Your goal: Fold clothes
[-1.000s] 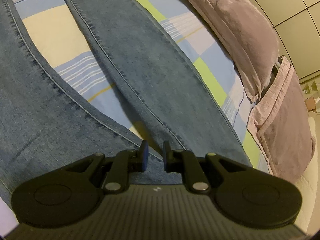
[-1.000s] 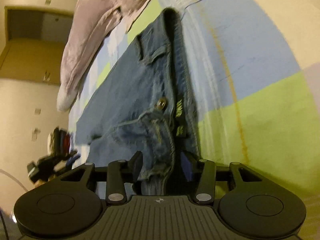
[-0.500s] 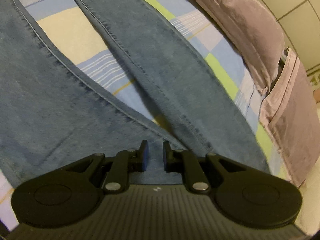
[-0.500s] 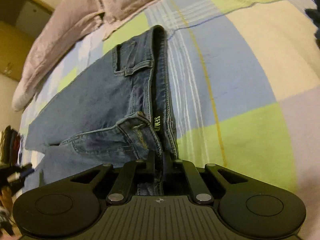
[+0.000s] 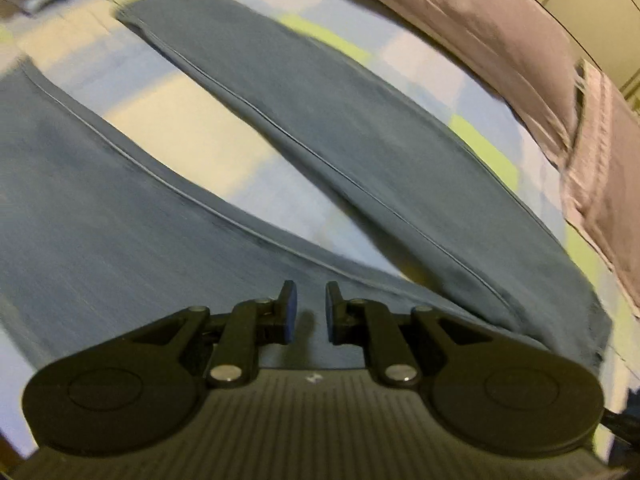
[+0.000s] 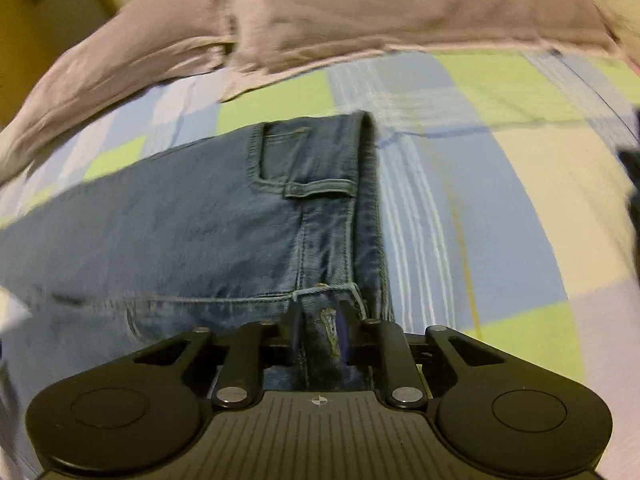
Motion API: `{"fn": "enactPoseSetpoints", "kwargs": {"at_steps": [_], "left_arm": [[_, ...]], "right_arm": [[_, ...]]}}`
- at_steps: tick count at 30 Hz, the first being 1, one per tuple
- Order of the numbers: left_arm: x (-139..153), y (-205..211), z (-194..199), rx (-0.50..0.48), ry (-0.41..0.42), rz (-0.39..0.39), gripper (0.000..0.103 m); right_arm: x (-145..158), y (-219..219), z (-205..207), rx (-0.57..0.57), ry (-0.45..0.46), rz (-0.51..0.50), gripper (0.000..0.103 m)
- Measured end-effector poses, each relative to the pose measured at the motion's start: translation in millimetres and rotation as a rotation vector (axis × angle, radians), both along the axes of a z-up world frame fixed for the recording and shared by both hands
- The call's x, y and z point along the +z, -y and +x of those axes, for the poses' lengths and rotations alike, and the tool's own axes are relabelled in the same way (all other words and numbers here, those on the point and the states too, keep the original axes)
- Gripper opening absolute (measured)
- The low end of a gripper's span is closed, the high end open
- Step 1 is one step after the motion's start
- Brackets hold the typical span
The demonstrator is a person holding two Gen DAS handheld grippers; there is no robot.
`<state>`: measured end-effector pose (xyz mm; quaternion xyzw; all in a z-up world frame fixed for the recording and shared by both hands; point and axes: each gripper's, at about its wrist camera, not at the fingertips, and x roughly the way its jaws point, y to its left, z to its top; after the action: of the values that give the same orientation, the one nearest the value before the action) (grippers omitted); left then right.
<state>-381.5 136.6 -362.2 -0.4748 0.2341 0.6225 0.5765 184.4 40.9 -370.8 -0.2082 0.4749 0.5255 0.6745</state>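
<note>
Left wrist view: the left gripper [image 5: 307,306] hangs over blue jeans [image 5: 120,232] spread on a checked bedsheet [image 5: 168,120] of blue, cream and green squares. Its 2 jaws stand a narrow gap apart with blue pads facing each other, and nothing sits between them — the denim lies below, not pinched. From left to right, 1 trouser leg fills the lower left, a wedge of bare sheet shows between, then the 2nd leg [image 5: 360,152] runs diagonally from upper left to lower right, its seam visible. Further right lies a mauve pillow [image 5: 500,32], and at the far right edge a 2nd mauve pillow [image 5: 604,184] with a flanged border. The whole picture is blurred.

In the right wrist view, the jeans stretch in from the left, lying flat, with a front pocket [image 6: 304,160] near the middle and the waistband [image 6: 370,200] running top to bottom just right of it. The right gripper [image 6: 320,328] straddles the fly end of the waistband — a fold of denim stands up between its jaws, which are opening; whether the pads press on it cannot be told. Right of the waistband the sheet lies bare, and a mauve pillow crosses the top.
</note>
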Motion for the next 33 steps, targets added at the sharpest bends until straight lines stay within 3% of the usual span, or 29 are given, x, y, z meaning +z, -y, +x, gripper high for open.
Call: {"fn": "enactPoseSetpoints", "kwargs": {"at_steps": [2,5,6,9,10,12,15,17,19,21,23,26,30,32,33], "left_arm": [[7.1,4.9,-27.4,0.024,-0.037,0.012,0.01],[4.8,12.9,-60.7,-0.011,-0.152,0.01,0.013],[0.4,15.3,-70.0,-0.036,-0.189,0.0,0.013],[-24.0,17.9,-96.4,-0.12,-0.307,-0.094,0.017],[-25.7,18.5,-106.2,-0.123,-0.31,-0.109,0.017],[-16.4,20.5,-122.1,-0.122,-0.258,-0.088,0.012],[1.3,25.0,-109.1,-0.242,-0.252,-0.037,0.013],[3.9,28.5,-92.2,-0.338,-0.22,-0.016,0.015],[-5.3,31.7,-79.0,-0.395,-0.222,-0.033,0.018],[-23.5,36.2,-77.4,-0.391,-0.239,-0.087,0.018],[-24.2,49.5,-90.9,-0.322,-0.191,-0.081,0.017],[-10.9,66.6,-105.2,-0.26,-0.238,-0.111,0.015],[-4.5,69.1,-111.5,-0.232,-0.233,-0.053,0.023],[-14.7,68.4,-105.8,-0.229,-0.252,-0.101,0.022],[-19.8,68.7,-102.3,-0.23,-0.267,-0.127,0.022]], "right_arm": [[15.9,3.5,-2.0,-0.05,0.042,-0.015,0.018],[31.6,21.6,-28.2,-0.03,0.083,0.007,0.018],[31.0,28.7,-41.4,-0.006,0.096,0.002,0.018],[1.7,50.5,-82.6,0.072,0.191,-0.146,0.019],[-10.0,60.0,-91.4,0.073,0.228,-0.206,0.019],[-5.3,74.7,-100.1,-0.034,0.247,-0.209,0.019],[20.6,82.3,-126.4,-0.136,0.225,-0.137,0.019],[27.1,76.6,-155.6,-0.095,0.204,-0.08,0.019],[16.0,68.7,-180.9,-0.052,0.201,-0.085,0.019],[-2.2,64.4,-200.7,-0.027,0.208,-0.125,0.019],[-17.6,81.2,-203.6,-0.073,0.225,-0.129,0.019],[-7.0,99.9,-203.6,-0.1,0.2,-0.198,0.019],[13.4,114.5,-201.8,-0.155,0.204,-0.147,0.019],[9.3,116.2,-198.2,-0.165,0.19,-0.09,0.019],[-0.7,114.5,-195.7,-0.155,0.173,-0.117,0.019]]}}
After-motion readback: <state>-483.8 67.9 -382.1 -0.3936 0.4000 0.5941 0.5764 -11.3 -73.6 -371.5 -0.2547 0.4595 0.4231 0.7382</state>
